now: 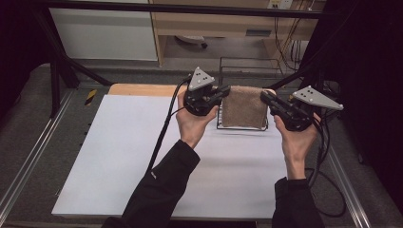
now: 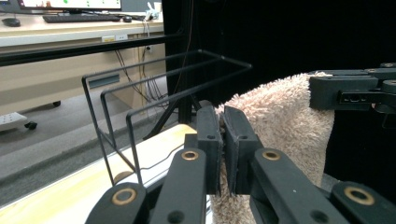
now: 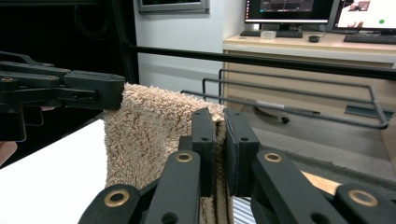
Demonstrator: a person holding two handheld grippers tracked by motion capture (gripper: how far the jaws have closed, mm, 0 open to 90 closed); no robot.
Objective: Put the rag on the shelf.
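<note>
A tan fluffy towel [image 1: 244,106] hangs stretched between my two grippers above the far edge of the white table. My left gripper [image 1: 226,90] is shut on the towel's upper left corner, and in the left gripper view its jaws pinch the towel [image 2: 275,116] edge at the gripper [image 2: 222,140]. My right gripper [image 1: 264,95] is shut on the upper right corner; the right gripper view shows its jaws clamped on the towel [image 3: 149,130] at the gripper [image 3: 220,144]. A black wire rack [image 1: 247,64] stands just behind the towel, seen as the rack [image 2: 154,88] and the rack [image 3: 299,98].
The white table top [image 1: 119,152] spreads in front of the towel, with a wooden strip [image 1: 142,89] along its far edge. A black frame bar [image 1: 190,8] crosses the back. Cables [image 1: 164,128] trail from both grippers.
</note>
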